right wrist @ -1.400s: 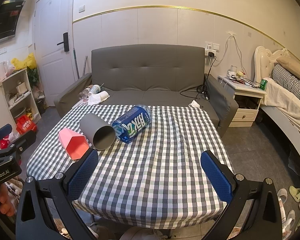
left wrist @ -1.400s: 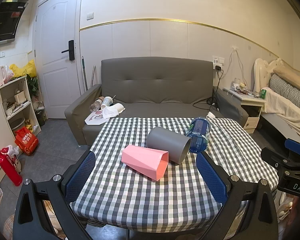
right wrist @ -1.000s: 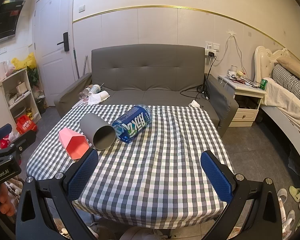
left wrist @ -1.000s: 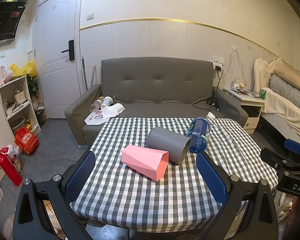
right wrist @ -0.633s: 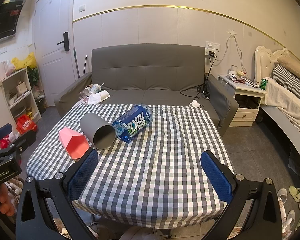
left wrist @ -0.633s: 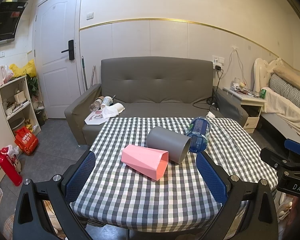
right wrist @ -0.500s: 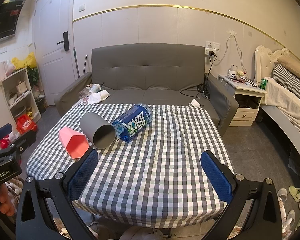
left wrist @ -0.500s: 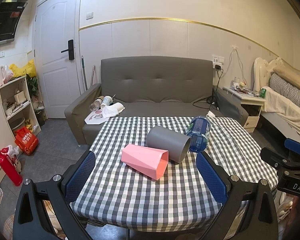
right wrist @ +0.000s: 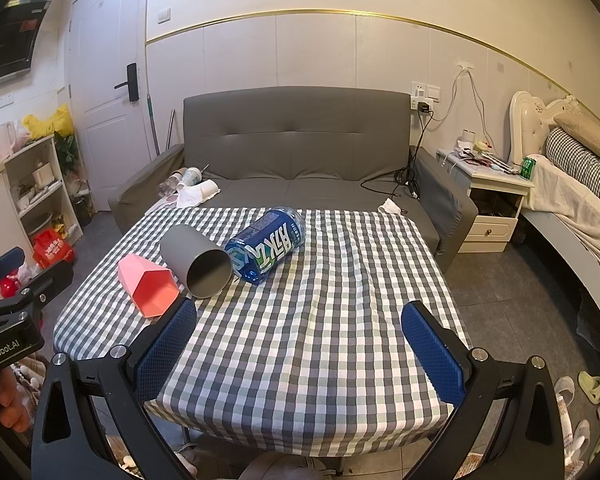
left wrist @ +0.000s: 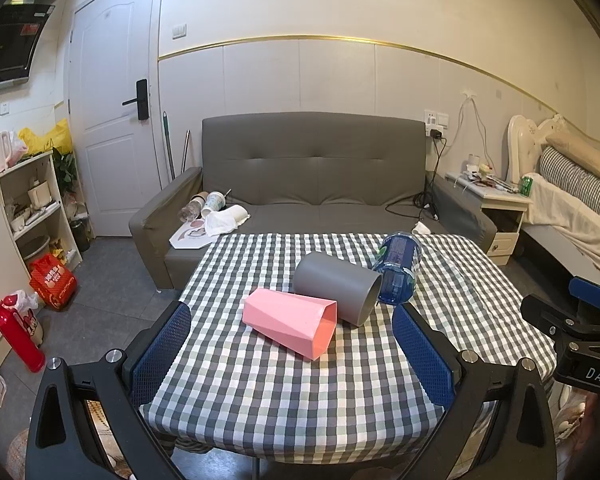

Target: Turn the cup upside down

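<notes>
A pink faceted cup (left wrist: 290,322) (right wrist: 148,283) lies on its side on the checked tablecloth, mouth toward me. Touching it on the right lies a grey round cup (left wrist: 337,291) (right wrist: 196,261), also on its side. A blue water bottle (left wrist: 398,267) (right wrist: 267,249) lies against the grey cup. My left gripper (left wrist: 291,354) is open, held near the table's front edge with the pink cup just beyond its fingers. Further right, my right gripper (right wrist: 299,347) stands open over bare cloth, apart from all the objects.
The table (left wrist: 300,400) stands in front of a grey sofa (left wrist: 316,184) holding cups and papers. A shelf unit (left wrist: 28,208) and a red extinguisher (left wrist: 18,332) stand left. A nightstand (right wrist: 492,204) and a bed (right wrist: 580,200) are on the right.
</notes>
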Demonstrator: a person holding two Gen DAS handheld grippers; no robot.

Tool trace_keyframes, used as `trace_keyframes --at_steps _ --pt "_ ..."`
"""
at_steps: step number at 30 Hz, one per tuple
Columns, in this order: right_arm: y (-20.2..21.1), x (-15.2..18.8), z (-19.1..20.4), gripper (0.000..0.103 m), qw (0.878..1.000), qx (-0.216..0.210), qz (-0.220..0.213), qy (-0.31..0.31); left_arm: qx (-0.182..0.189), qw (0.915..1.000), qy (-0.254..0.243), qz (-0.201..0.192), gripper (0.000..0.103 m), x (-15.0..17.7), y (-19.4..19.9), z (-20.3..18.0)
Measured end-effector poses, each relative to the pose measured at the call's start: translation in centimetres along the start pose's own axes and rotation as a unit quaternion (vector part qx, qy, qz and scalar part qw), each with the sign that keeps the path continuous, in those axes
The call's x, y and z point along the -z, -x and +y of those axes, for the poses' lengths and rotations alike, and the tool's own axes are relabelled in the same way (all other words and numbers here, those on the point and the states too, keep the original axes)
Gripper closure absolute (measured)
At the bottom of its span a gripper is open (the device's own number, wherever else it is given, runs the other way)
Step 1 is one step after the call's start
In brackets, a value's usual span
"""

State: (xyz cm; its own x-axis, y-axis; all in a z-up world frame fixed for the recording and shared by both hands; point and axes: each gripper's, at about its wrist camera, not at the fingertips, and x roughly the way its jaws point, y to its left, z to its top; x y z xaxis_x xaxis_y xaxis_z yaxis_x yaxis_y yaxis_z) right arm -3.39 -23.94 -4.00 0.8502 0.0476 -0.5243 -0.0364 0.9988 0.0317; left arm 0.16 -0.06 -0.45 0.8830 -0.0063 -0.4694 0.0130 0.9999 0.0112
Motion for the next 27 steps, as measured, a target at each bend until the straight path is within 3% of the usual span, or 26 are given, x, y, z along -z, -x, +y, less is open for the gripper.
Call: trace_keyframes --at_steps 11,17,27 --pt "-0.1 0.1 0.2 0.000 1.000 0.003 0.002 0.002 0.003 1.0000 0.002 0.009 0.000 0.3 -0.2 0.1" --pt "-0.9 0.0 0.5 0.000 1.000 0.006 0.017 0.002 0.001 0.9992 0.006 0.039 0.000 0.3 -2.5 0.1" --pt "-6.7 -3.0 0.5 0.000 0.997 0.013 0.068 -0.032 0.000 0.9959 0.022 0.088 0.000 -1.3 -7.4 1.2"
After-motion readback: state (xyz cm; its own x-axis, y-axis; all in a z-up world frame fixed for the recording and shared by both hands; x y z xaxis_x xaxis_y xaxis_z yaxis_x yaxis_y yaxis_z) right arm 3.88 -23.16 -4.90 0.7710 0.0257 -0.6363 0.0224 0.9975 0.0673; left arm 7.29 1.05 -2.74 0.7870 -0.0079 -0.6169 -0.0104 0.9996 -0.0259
